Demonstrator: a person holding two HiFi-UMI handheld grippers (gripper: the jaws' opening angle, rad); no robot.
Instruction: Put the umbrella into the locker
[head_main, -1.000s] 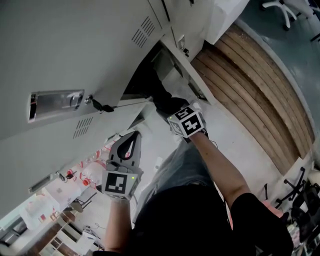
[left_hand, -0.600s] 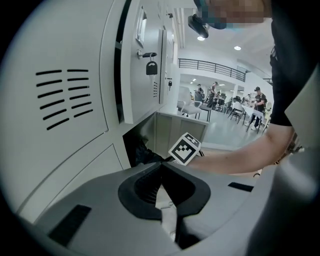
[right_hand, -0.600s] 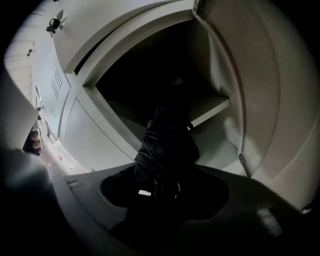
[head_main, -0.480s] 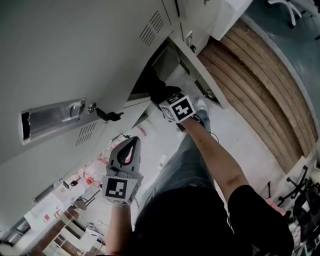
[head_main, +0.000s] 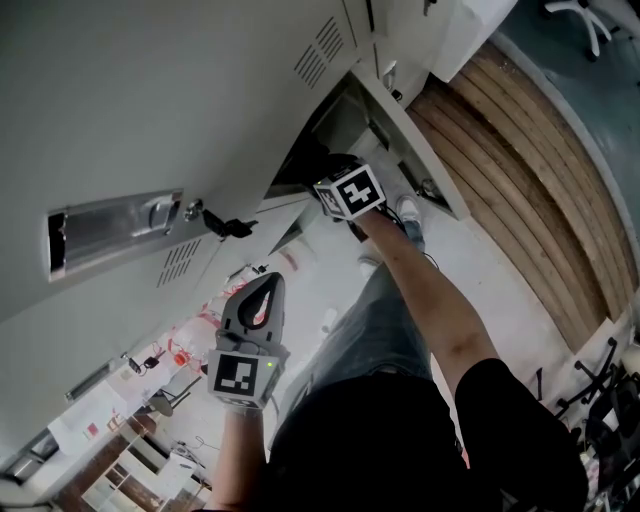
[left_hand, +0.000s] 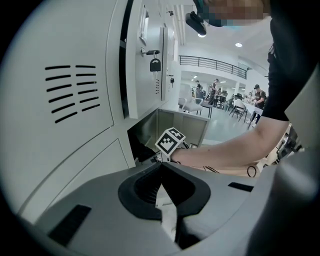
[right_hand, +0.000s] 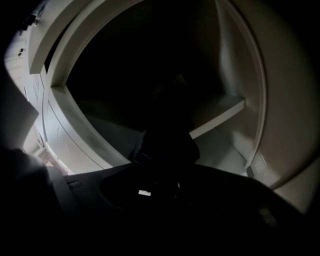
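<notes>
The black folded umbrella (right_hand: 167, 135) sits between the jaws of my right gripper (right_hand: 167, 167) and points into the dark open locker compartment (right_hand: 220, 112). In the head view my right gripper (head_main: 322, 175) is at the mouth of the locker opening (head_main: 335, 120); only its marker cube and a black bulk ahead of it show. It is shut on the umbrella. My left gripper (head_main: 272, 281) hangs lower left, away from the locker, shut with nothing in it. From the left gripper (left_hand: 160, 165) view, the right arm reaches into the locker (left_hand: 172, 125).
Grey locker doors with vent slots fill the left. A metal latch plate (head_main: 115, 220) with a black key (head_main: 225, 226) sits on one, and a padlock (left_hand: 155, 65) hangs farther along. The compartment's open door (right_hand: 260, 165) stands at the right. Wooden floor boards (head_main: 520, 170) lie beyond.
My right gripper has pushed forward with the umbrella, from just outside the locker mouth into its opening. The left gripper has hardly moved.
</notes>
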